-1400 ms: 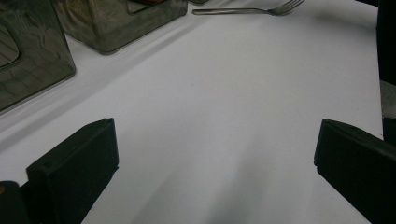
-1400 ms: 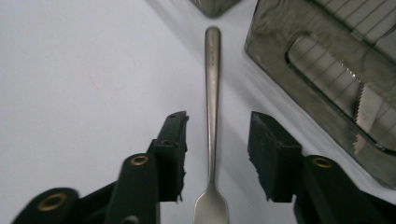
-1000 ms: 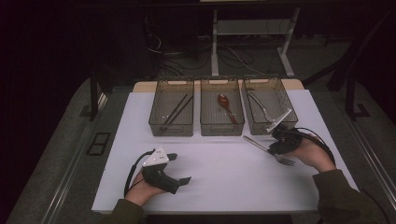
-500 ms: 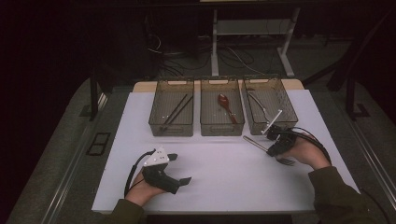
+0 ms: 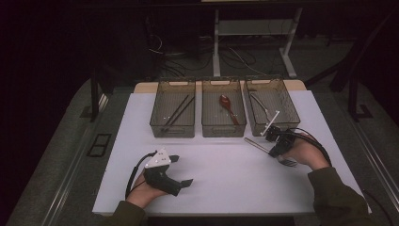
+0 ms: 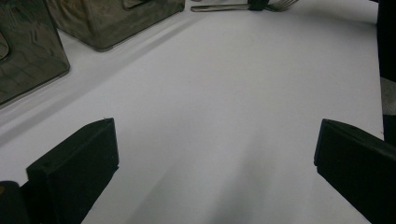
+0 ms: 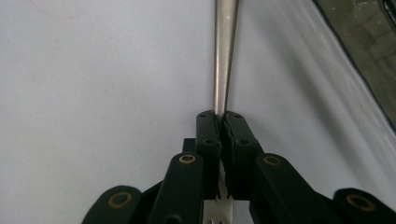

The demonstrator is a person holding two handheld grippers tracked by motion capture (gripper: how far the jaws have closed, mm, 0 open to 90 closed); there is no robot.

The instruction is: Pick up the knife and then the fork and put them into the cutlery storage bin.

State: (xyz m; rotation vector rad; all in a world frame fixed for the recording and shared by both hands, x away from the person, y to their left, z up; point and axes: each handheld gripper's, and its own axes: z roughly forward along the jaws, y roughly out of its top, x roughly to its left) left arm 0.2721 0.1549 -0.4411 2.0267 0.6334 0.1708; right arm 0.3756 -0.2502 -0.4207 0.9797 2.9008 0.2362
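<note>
A person at a white worktop (image 5: 226, 188) works a gripper in each hand. The right gripper (image 5: 276, 143) has its jaws clamped on a fork (image 5: 256, 143), having just been closing on it. Seen along that gripper's own jaws, the fork's steel handle (image 7: 223, 56) runs straight out from between the black pads, and the tines poke out behind them at the bottom of the picture. From above, the fork lies on the sheet just in front of the right-hand bin (image 5: 272, 106), its handle pointing left toward the middle of the worktop, its tines by the right hand (image 5: 303, 153).

The left gripper (image 5: 181, 170) rests near the front edge of the worktop in the left hand (image 5: 146, 186), its jaws wide apart with bare white sheet between them, well apart from the fork. In the left gripper view the fork (image 6: 233, 6) lies far off at the top edge.

Three clear bins stand side by side at the back of the sheet. The left bin (image 5: 172, 123) holds what look like dark chopsticks (image 5: 176, 113), though the dim light makes that hard to confirm. The middle bin (image 5: 223, 127) holds a red spoon (image 5: 227, 107). The right-hand bin holds some pale cutlery (image 5: 263, 110).
</note>
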